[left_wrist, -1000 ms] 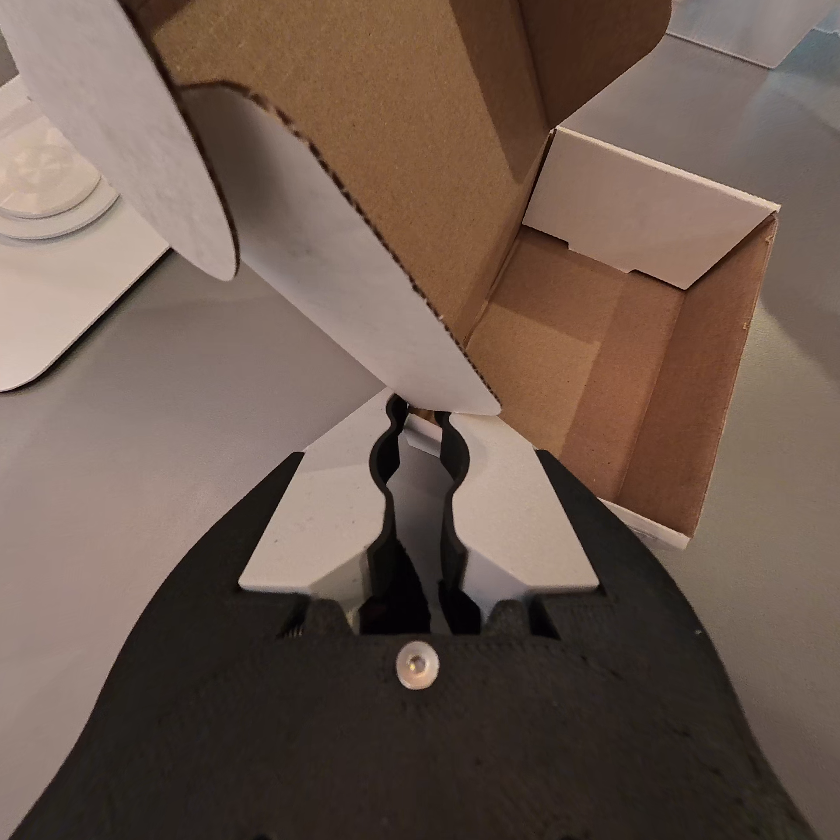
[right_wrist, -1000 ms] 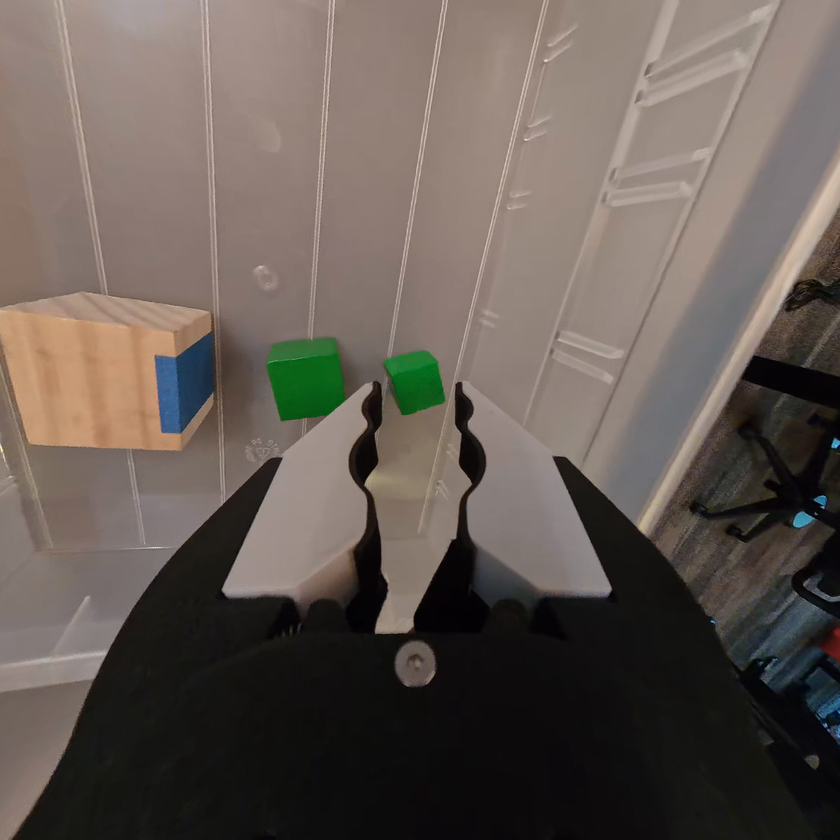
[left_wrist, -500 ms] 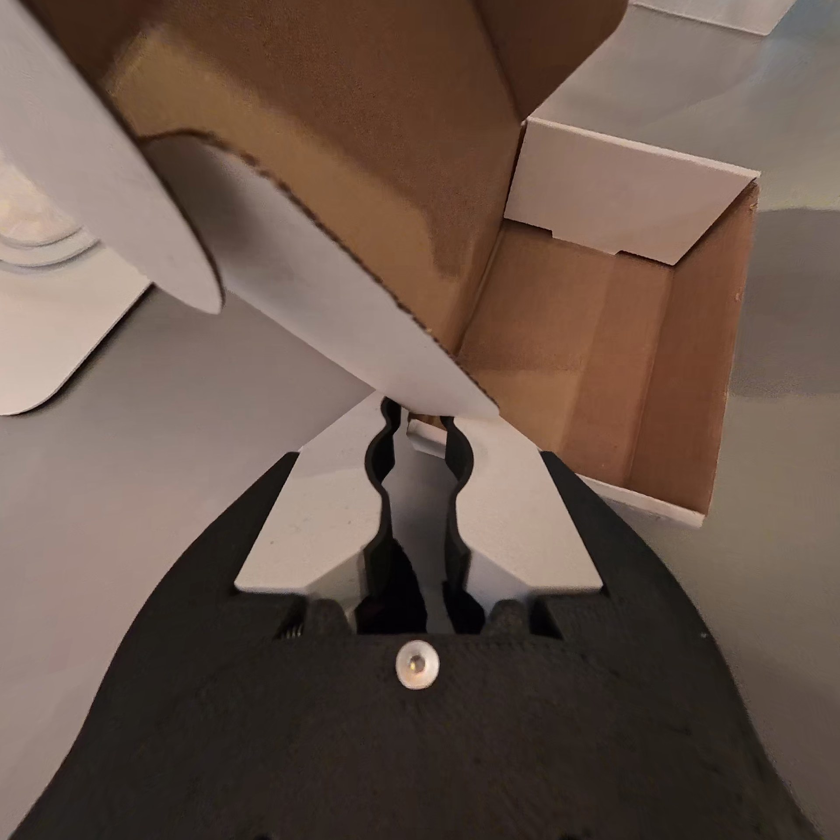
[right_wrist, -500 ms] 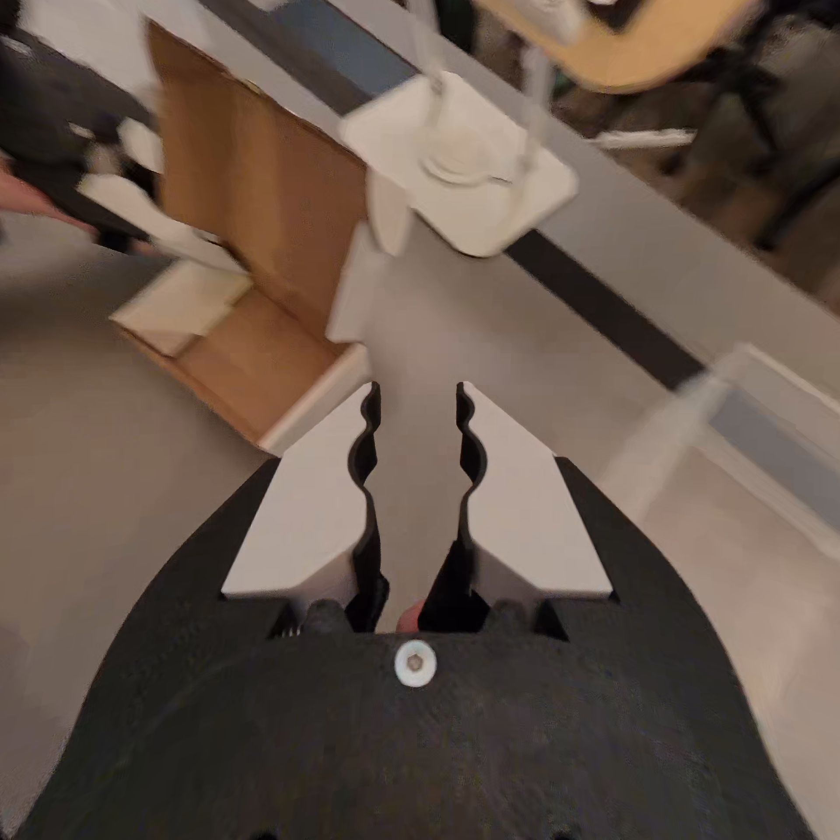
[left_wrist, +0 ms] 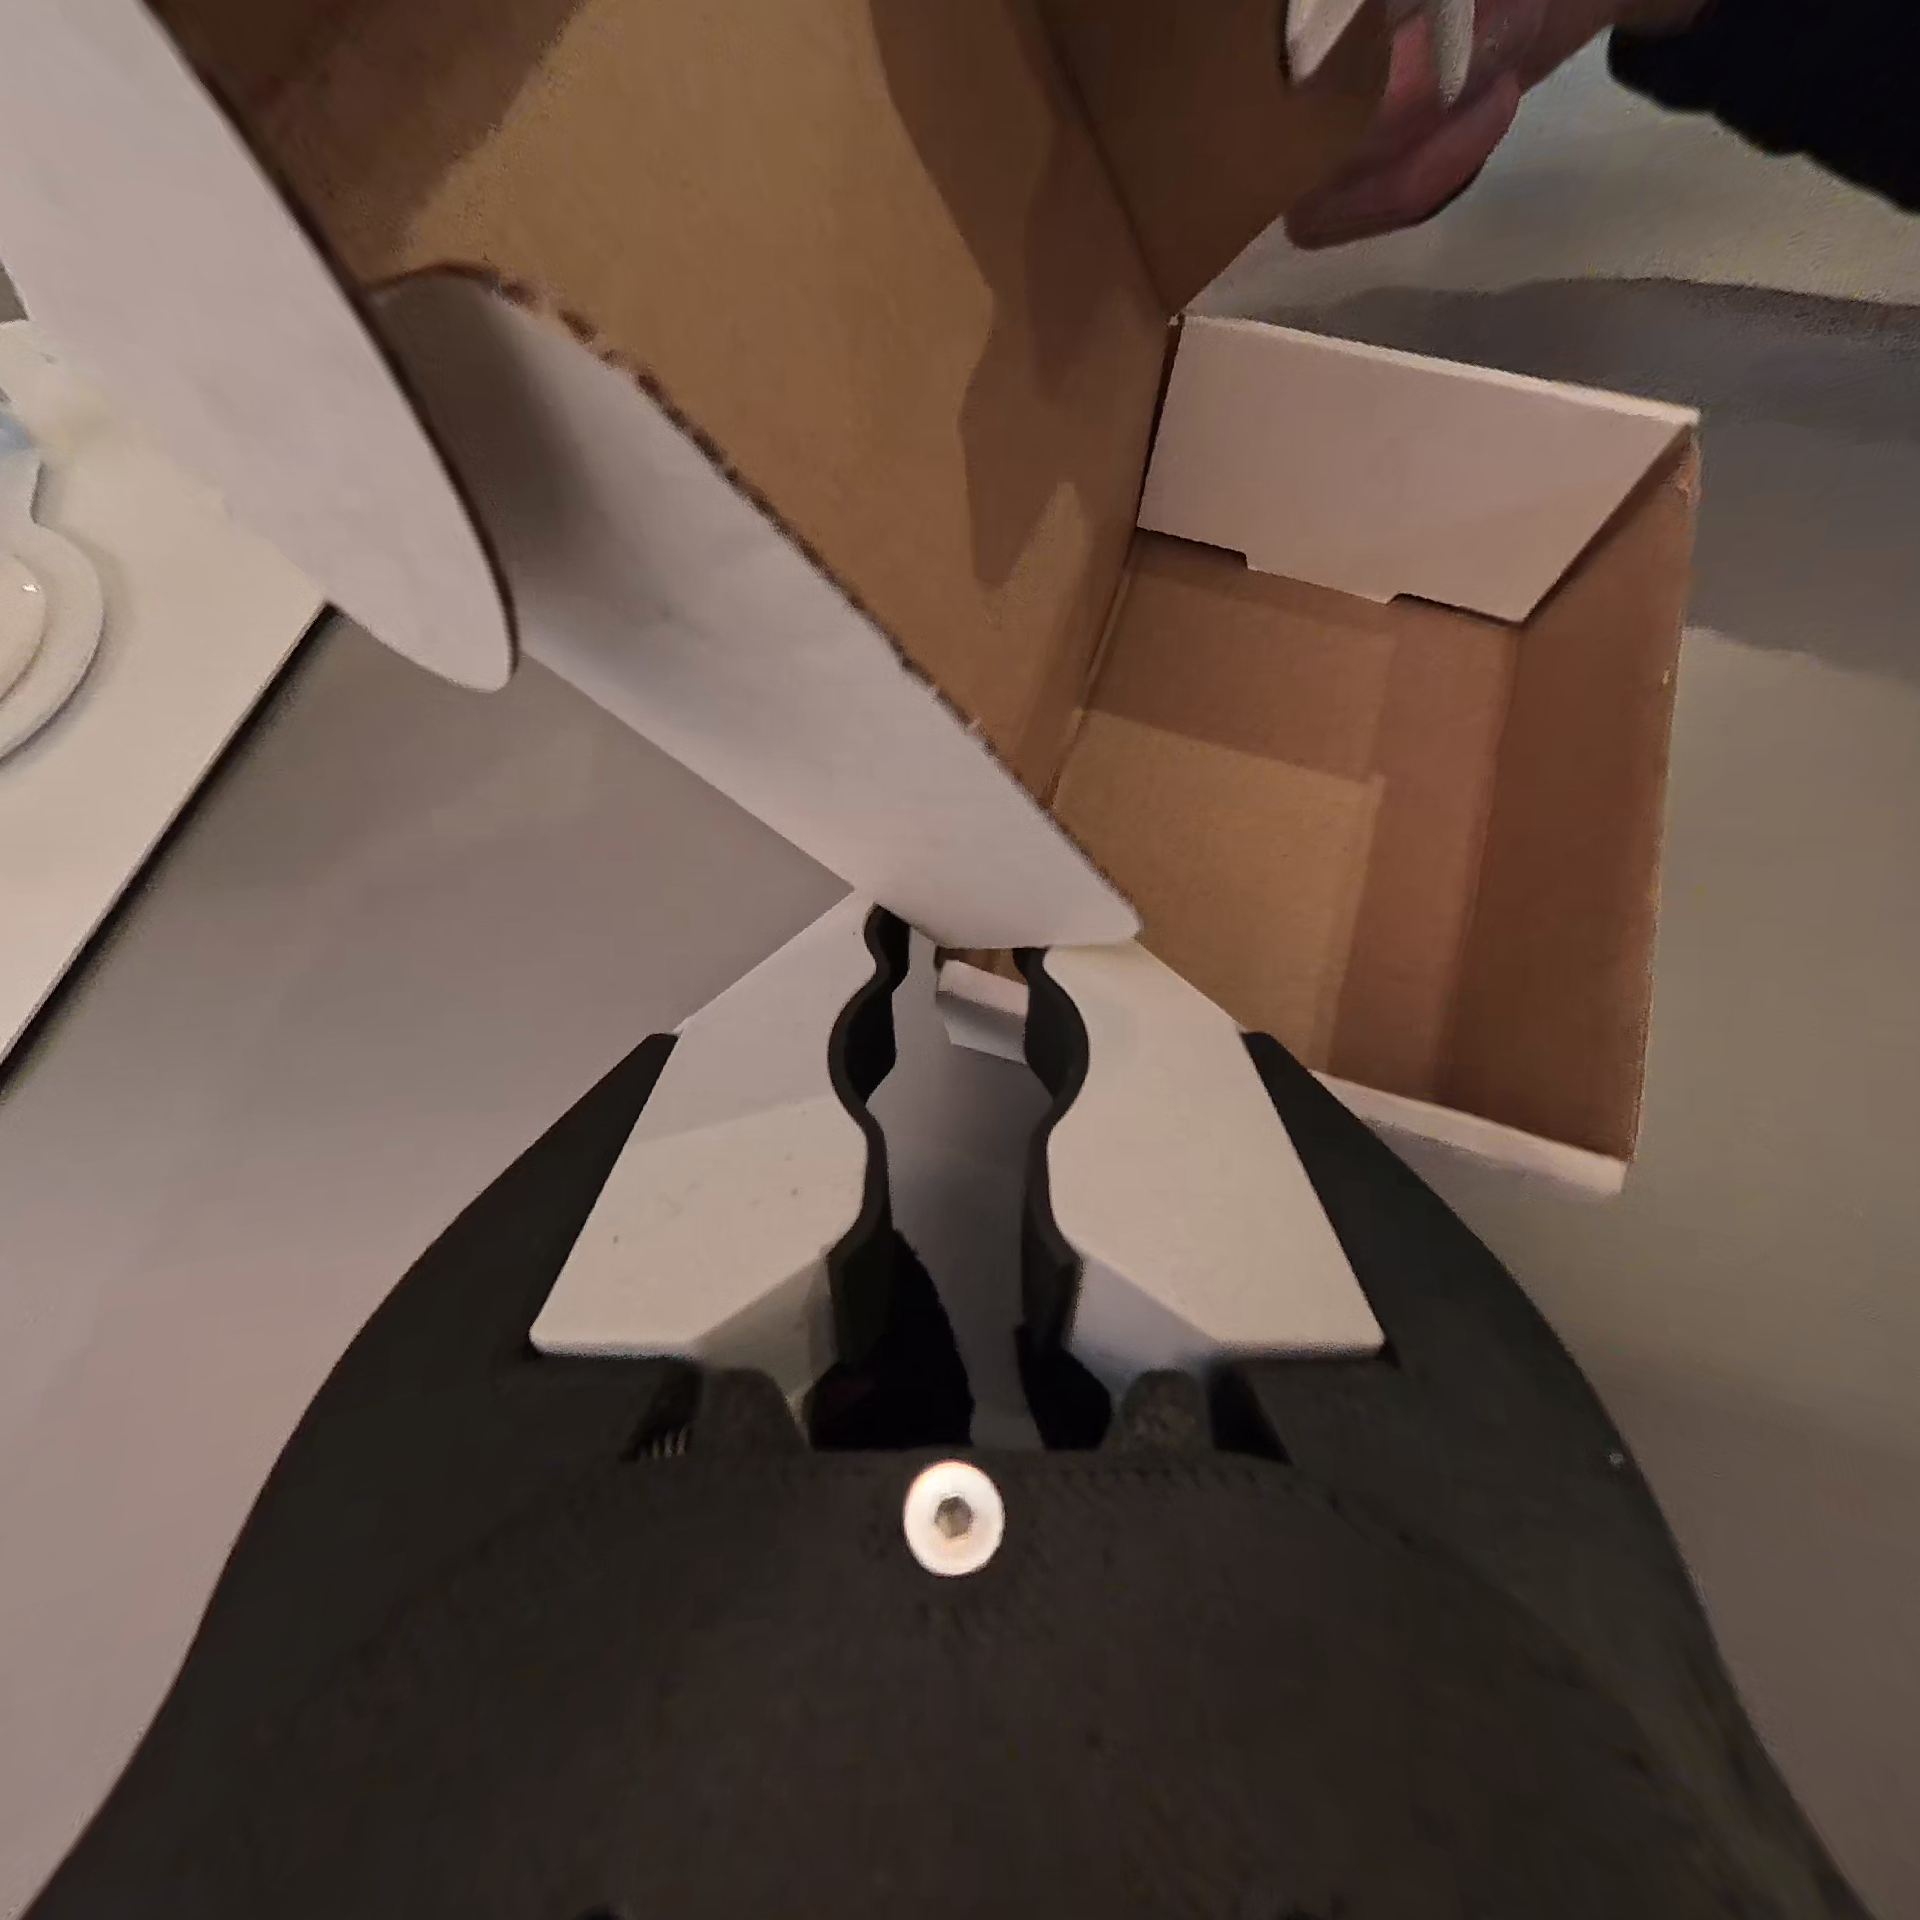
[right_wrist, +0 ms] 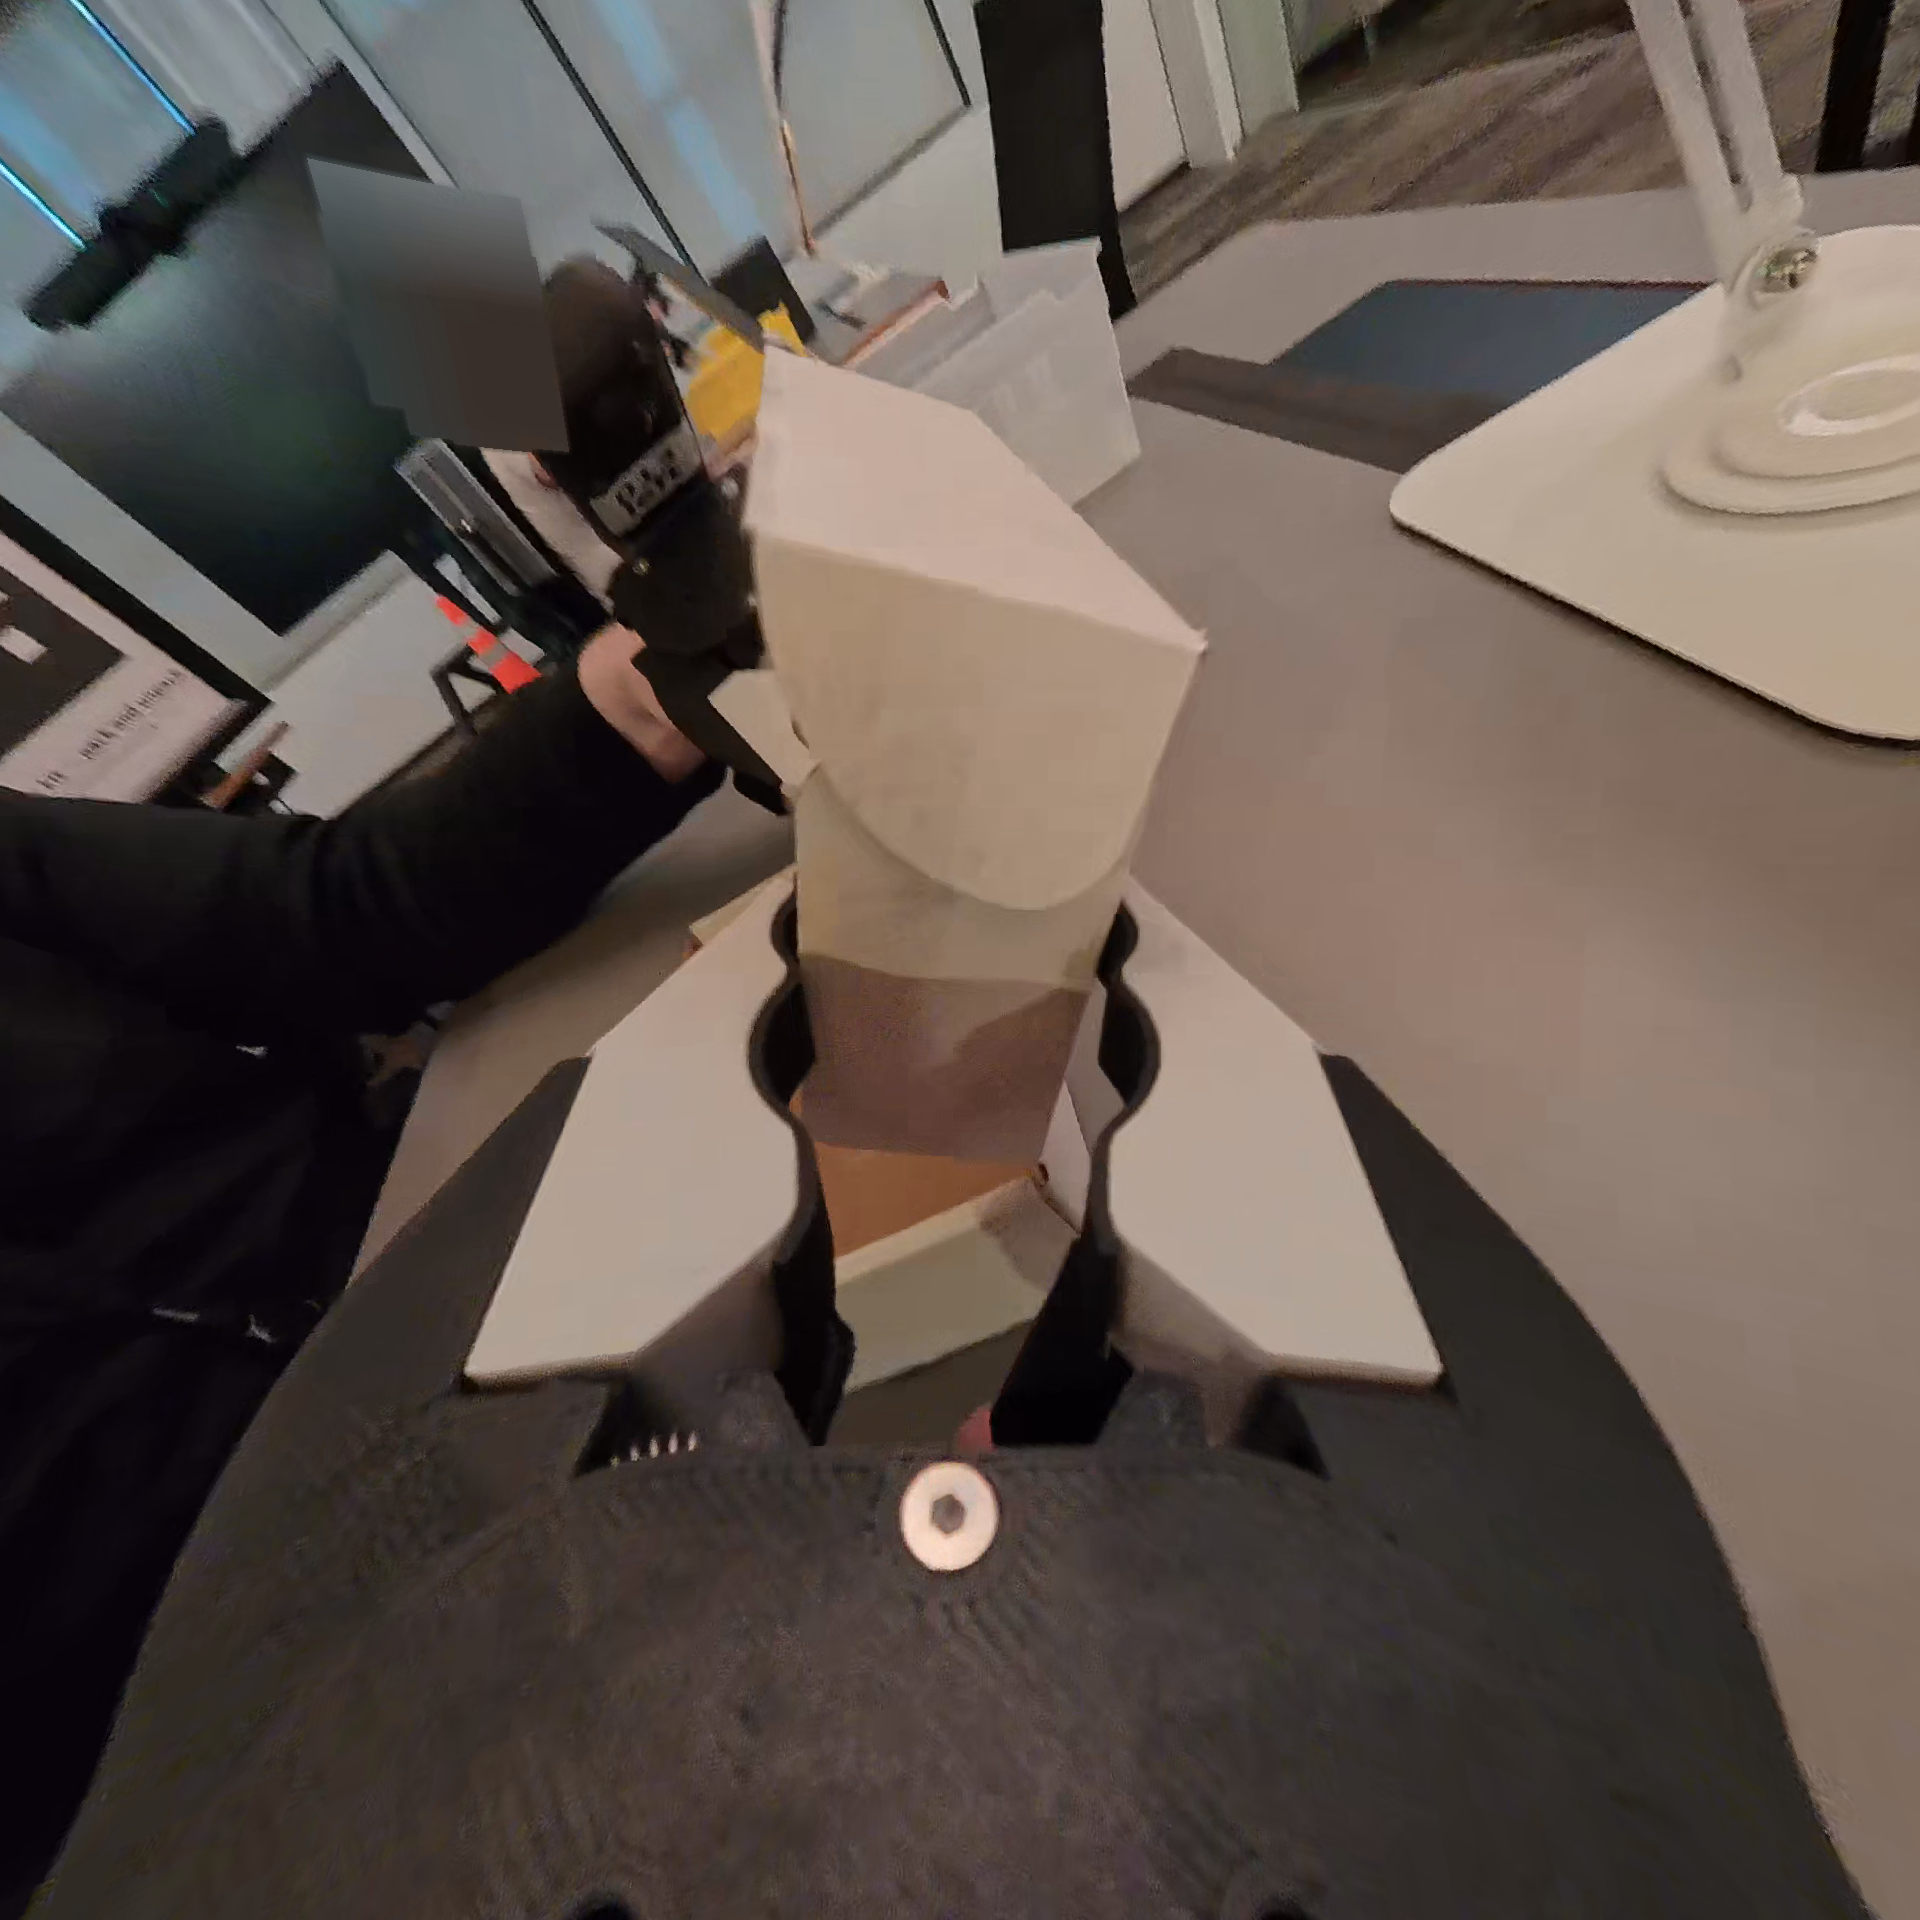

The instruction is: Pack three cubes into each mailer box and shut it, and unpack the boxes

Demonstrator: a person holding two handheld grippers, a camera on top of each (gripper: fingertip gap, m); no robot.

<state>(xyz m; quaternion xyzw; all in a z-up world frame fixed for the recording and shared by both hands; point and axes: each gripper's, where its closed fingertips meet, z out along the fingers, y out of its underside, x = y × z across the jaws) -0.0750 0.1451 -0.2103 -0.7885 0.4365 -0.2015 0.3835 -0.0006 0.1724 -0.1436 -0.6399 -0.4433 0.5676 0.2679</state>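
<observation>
A white mailer box (left_wrist: 1403, 457) with a brown inside lies open and empty on the grey table. Its lid (left_wrist: 779, 364) stands raised over it. My left gripper (left_wrist: 951, 940) is shut on the box's near wall at the corner below the lid. My right gripper (right_wrist: 951, 925) is open wide, and its fingers stand on either side of the lid's front flap (right_wrist: 956, 665). The left gripper's black body (right_wrist: 675, 582) shows behind the lid in the right wrist view. A hand (left_wrist: 1403, 135) shows at the lid's far edge. No cubes are in view.
A white stand base (right_wrist: 1662, 540) sits on the table to the right of the box; it also shows in the left wrist view (left_wrist: 62, 623). A person's black sleeve (right_wrist: 312, 904) reaches in from the left. Grey tabletop (right_wrist: 1455, 935) surrounds the box.
My right gripper swung away from a clear bin holding green cubes, came over to the box lid and opened wider around its flap. My left gripper kept its hold on the box.
</observation>
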